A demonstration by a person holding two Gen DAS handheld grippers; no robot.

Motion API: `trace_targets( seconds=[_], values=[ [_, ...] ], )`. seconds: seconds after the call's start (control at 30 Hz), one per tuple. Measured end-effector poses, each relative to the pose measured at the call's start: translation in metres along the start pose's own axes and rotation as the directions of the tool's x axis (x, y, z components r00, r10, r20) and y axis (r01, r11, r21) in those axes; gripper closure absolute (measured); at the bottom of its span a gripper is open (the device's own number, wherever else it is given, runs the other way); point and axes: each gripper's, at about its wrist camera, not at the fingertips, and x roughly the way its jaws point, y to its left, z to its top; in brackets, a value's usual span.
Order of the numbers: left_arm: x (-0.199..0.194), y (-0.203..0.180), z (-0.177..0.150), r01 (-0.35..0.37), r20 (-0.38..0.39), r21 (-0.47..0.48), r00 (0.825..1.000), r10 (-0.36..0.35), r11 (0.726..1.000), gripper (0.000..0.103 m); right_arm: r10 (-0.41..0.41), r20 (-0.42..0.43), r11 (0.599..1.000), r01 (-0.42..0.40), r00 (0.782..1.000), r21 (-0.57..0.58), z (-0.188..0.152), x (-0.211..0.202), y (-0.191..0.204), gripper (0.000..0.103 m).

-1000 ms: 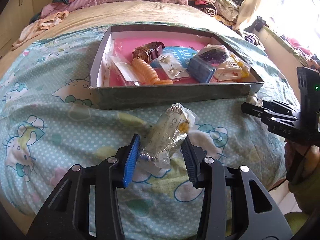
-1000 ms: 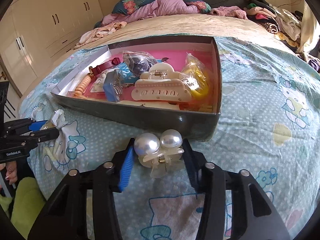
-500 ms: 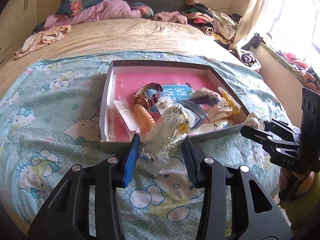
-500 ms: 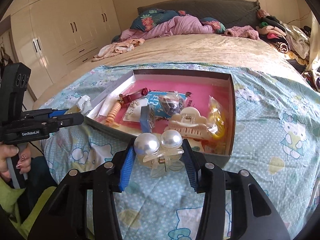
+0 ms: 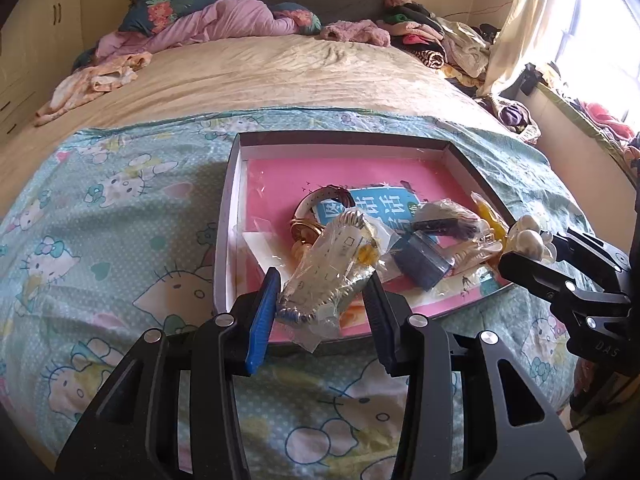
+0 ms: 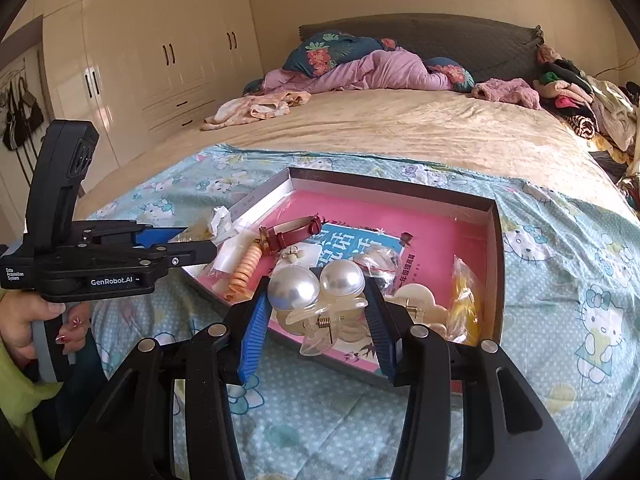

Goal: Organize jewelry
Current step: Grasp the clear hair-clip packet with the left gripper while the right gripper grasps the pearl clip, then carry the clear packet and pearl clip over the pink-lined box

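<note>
My left gripper (image 5: 322, 292) is shut on a clear plastic bag with a beaded bracelet (image 5: 332, 268), held above the near edge of the open box (image 5: 230, 200). The box has a pink floor and dark walls and sits on the cartoon-cat bedsheet. My right gripper (image 6: 320, 312) is shut on a clear hair claw with two big pearls (image 6: 316, 292), over the box's near wall (image 6: 384, 376). In the box lie a red-strap watch (image 6: 292, 232), an orange spiral tie (image 6: 242, 272), a cream claw clip (image 6: 416, 304) and a yellow bag (image 6: 464, 300). Each gripper shows in the other's view: the right gripper (image 5: 532, 252), the left gripper (image 6: 192, 248).
The box rests on a teal sheet (image 5: 100, 216) over a beige bedspread. Pillows and a pink quilt (image 6: 368, 68) lie at the headboard, clothes (image 6: 580, 96) pile on the right. A cream wardrobe (image 6: 160, 52) stands left. A person's hand (image 6: 28, 316) grips the left handle.
Both grippers have risen and moved forward with their loads. The box now sits lower and nearer in both views, with the held items over its near edge.
</note>
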Motion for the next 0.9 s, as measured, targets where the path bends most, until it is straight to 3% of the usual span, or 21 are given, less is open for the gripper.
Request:
trace_targets(
  seconds=[0.9],
  values=[
    [0.018,0.033,0.004,-0.004,-0.023,-0.084,1.000,0.002,0.996,0.069,0.021,-0.080,0.990,-0.032,0.997,-0.138,0.008,0.053,0.037,0.059]
  ],
)
